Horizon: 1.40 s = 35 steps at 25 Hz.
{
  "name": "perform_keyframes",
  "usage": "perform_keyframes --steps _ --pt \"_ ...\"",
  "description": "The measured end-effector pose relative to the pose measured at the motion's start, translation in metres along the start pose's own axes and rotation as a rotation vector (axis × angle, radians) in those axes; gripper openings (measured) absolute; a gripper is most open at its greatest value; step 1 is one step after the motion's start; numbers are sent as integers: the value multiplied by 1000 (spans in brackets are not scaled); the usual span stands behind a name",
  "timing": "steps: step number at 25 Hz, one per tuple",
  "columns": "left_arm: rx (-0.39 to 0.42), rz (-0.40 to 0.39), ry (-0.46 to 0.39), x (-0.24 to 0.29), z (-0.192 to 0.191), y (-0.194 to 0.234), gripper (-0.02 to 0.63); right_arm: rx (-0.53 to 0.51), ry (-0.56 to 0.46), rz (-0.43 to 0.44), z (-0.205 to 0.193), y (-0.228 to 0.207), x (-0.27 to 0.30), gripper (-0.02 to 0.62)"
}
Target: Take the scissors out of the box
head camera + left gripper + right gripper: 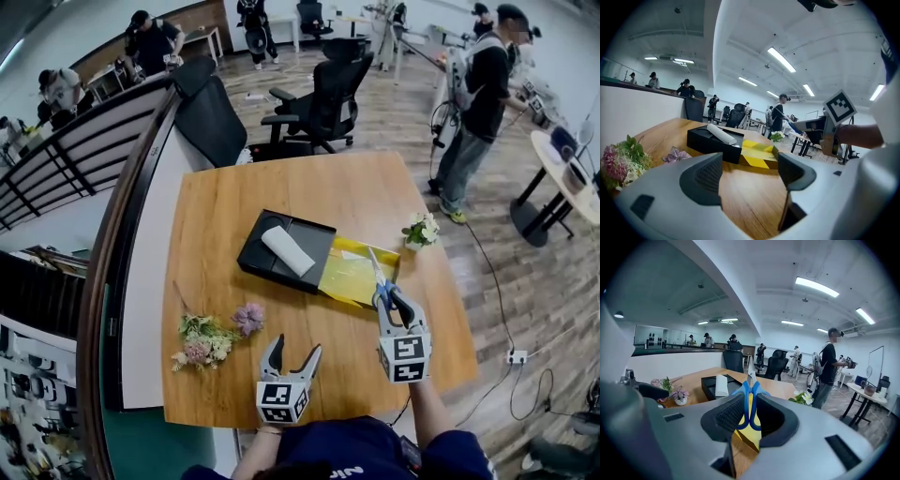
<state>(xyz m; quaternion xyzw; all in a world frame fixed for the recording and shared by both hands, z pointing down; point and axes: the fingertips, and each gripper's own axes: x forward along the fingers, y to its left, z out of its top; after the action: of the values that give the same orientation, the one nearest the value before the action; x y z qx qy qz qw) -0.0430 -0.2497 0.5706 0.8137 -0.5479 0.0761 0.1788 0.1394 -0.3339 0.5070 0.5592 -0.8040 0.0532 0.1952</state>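
The left gripper was held low, close before the body, with its jaws standing apart and nothing between them. The right gripper reached further forward, pointing slightly downward, its jaws pressed on the blue handles of the scissors.

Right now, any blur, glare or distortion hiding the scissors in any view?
Head view: sharp, even light, scissors clear, mild wide-angle bend. Right gripper view: fisheye, dark corners, blue handles sharp between the jaws. Left gripper view: bright ceiling lights, same fisheye.
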Motion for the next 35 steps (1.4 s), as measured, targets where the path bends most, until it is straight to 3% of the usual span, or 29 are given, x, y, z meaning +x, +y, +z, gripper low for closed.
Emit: perform_keyframes --steps 12,16,21,25,35 --pt "12 -40 -9 -3 -2 -6 353 4 -111 -68 -25 19 -43 97" --pt "23 -57 -30 -7 -2 -9 350 54 -106 -88 -41 26 -57 97" --pt "37 -76 -2 -8 -11 -10 350 -6 -64 -83 -73 37 -61 97" --pt "43 -83 16 -12 -18 -10 351 45 -22 -86 -94 44 -70 97" --pt "57 -107 -11 -14 -11 -17 341 32 -47 -77 -89 45 -72 97"
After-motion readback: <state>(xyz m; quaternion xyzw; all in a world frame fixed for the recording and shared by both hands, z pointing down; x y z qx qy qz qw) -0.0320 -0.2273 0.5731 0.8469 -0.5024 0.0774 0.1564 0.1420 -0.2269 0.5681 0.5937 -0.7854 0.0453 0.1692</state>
